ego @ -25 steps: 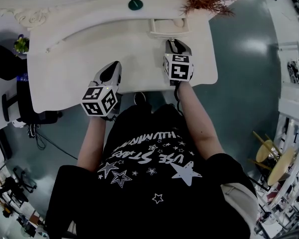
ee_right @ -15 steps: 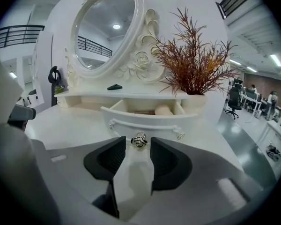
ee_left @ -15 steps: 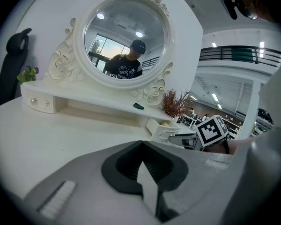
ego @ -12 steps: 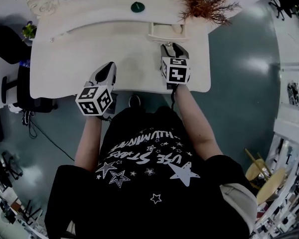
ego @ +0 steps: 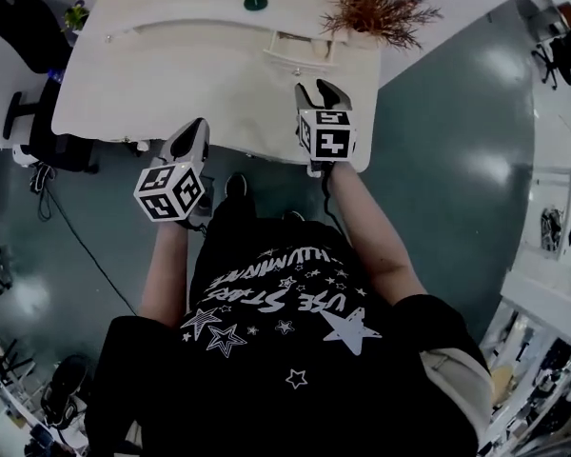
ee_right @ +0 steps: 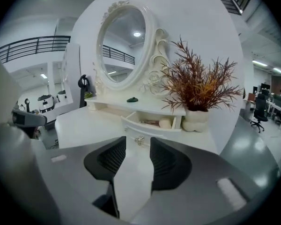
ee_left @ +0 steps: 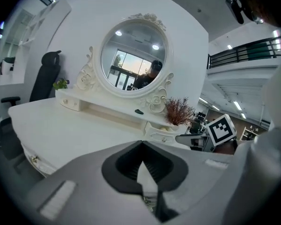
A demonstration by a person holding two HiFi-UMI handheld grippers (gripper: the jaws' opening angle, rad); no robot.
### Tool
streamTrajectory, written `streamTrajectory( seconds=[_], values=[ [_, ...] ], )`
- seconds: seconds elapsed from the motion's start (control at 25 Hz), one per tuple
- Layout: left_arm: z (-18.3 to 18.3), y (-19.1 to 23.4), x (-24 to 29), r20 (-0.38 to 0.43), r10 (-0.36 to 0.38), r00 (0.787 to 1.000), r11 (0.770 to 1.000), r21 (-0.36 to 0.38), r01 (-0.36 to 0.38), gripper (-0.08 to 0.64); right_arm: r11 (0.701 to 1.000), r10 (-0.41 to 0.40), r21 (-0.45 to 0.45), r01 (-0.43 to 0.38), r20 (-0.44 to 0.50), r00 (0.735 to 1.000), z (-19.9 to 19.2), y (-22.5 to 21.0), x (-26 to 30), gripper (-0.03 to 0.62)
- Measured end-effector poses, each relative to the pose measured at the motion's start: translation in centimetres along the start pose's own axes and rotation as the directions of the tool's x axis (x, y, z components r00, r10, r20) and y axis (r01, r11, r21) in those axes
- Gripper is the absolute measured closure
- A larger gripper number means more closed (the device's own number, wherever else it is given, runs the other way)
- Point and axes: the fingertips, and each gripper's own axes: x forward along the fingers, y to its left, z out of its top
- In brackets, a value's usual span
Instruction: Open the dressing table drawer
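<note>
The white dressing table (ego: 171, 74) has a small drawer (ego: 300, 50) standing pulled out at its back right, under the shelf. In the right gripper view the drawer (ee_right: 150, 122) is open, with a round pale item inside and its metal knob (ee_right: 139, 140) on the front. My right gripper (ego: 314, 89) is open and empty just short of that knob, which shows in the gap of the right gripper (ee_right: 137, 146). My left gripper (ego: 198, 127) hangs over the table's front edge; in its own view the left gripper (ee_left: 140, 142) is shut and holds nothing.
A dried reddish plant (ego: 376, 3) in a white vase stands right of the drawer. A small green object (ego: 256, 2) lies on the shelf below the oval mirror (ee_left: 133, 55). A black chair (ego: 24, 27) stands left of the table. Grey floor lies to the right.
The table has slid farther up the view as the person backs off. Both grippers have drawn back toward the table's front edge. The drawer stays pulled out.
</note>
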Motion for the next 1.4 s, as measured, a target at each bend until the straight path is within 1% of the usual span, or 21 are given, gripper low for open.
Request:
streamTrajectory(
  seconds=[0.2,0.32,0.48,0.52,0.64,0.72,0.88,1.04,1.24,1.4],
  values=[
    [-2.6,-3.4,-3.4,0.037,0.063,0.997,0.998,-0.028,-0.062,0.558,0.992,0.107,-0.064,-0.106,0.016,0.994,-0.3,0.6,-3.3,0.45],
    [-4.7,-4.9,-5.4,0.059,0.117,0.991,0.991,-0.069,-0.113,0.558,0.98,0.167,-0.108,-0.164,0.016,0.986,-0.8,1.3,-4.6,0.485],
    [-6.4,-6.5,-7.8,0.073,0.157,0.985,0.985,-0.09,-0.15,0.558,0.97,0.214,-0.122,-0.21,0.018,0.977,-1.5,2.1,-6.1,0.56],
    [-6.6,-6.7,-8.4,0.075,0.168,0.983,0.982,-0.094,-0.161,0.558,0.967,0.227,-0.121,-0.223,0.018,0.974,-1.6,2.5,-6.3,0.565],
    [-7.6,-6.8,-10.0,0.076,0.204,0.976,0.974,-0.119,-0.194,0.558,0.957,0.268,-0.118,-0.266,0.008,0.963,-2.1,3.8,-6.7,0.565],
    [-8.3,-6.8,-10.6,0.074,0.218,0.973,0.97,-0.13,-0.207,0.558,0.948,0.291,-0.133,-0.29,-0.007,0.957,-2.6,4.6,-6.8,0.566],
    [-9.5,-6.8,-11.3,0.071,0.23,0.971,0.964,-0.155,-0.217,0.558,0.931,0.316,-0.186,-0.315,-0.029,0.948,-3.5,5.7,-7.2,0.566],
    [-10.9,-7.2,-12.7,0.076,0.233,0.969,0.96,-0.179,-0.217,0.558,0.92,0.331,-0.211,-0.331,-0.034,0.943,-4.3,6.9,-8.3,0.566],
    [-12.8,-7.6,-16.5,0.093,0.26,0.961,0.947,-0.219,-0.235,0.558,0.912,0.344,-0.22,-0.345,-0.045,0.938,-5.8,8.7,-10.8,0.566],
    [-14.1,-8.0,-20.0,0.107,0.278,0.955,0.943,-0.22,-0.25,0.558,0.906,0.358,-0.228,-0.358,-0.044,0.933,-7.2,10.6,-13.6,0.565]
  ],
)
